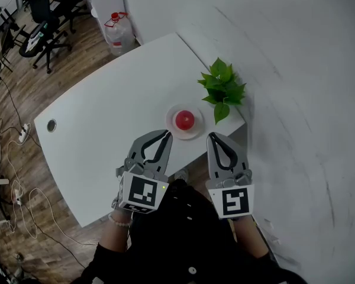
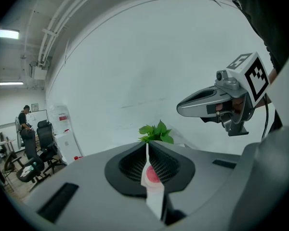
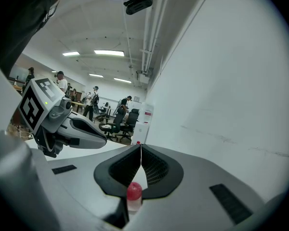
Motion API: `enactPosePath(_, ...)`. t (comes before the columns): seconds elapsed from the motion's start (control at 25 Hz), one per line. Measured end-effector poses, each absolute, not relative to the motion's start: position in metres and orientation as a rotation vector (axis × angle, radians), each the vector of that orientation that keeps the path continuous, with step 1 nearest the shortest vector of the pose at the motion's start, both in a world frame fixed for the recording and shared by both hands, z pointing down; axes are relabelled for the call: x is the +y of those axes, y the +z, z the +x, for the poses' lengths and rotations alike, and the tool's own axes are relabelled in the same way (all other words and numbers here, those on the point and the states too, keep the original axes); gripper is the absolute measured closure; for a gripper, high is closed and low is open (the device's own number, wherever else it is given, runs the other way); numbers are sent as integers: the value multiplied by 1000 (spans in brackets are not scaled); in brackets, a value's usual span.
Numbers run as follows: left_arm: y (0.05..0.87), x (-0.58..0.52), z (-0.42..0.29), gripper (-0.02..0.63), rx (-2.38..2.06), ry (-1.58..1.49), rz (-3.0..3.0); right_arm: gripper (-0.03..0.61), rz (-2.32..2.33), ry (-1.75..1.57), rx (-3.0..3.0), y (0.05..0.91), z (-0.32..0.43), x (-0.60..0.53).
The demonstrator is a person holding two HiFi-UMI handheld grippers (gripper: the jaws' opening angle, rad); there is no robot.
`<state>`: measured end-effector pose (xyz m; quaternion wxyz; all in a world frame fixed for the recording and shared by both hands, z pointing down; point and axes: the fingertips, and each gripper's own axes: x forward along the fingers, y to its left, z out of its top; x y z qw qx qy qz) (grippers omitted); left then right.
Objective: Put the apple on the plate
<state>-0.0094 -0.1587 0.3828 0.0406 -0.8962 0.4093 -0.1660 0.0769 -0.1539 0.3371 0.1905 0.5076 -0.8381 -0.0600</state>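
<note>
Apple (image 1: 184, 120): red, round, glossy, is sitting in the middle of the small white plate (image 1: 196, 133) near the white table's (image 1: 106, 129) edge. Left gripper (image 1: 164, 136) and right gripper (image 1: 214, 137) are hovering just short of the plate, jaws pressed together, gripping nothing and touching nothing.

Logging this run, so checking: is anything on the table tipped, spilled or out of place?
Nothing stands out. The apple sits on the plate, the plant is beside them, and the left gripper and right gripper are shut and empty.
</note>
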Motion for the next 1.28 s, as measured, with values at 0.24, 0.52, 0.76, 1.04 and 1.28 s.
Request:
enactPosePath(0.24,379,-161,-8,586,1275,-496,-2750,536,1430,-164,-2349,340,78,-154)
enactPosePath(0.52,384,-159,-10,587,1259,-510,-2747,537,1425,-154,-2345,341,78,-151)
enactPosePath(0.76,375,-161,-11,586,1262,-478,-2745,537,1425,-187,-2351,337,75,-150)
enactPosePath(1.04,368,-165,-8,586,1243,-463,-2723,537,1399,-189,-2354,343,73,-149)
enactPosePath(1.28,369,-166,-11,586,1245,-467,-2729,536,1399,-177,-2348,343,71,-150)
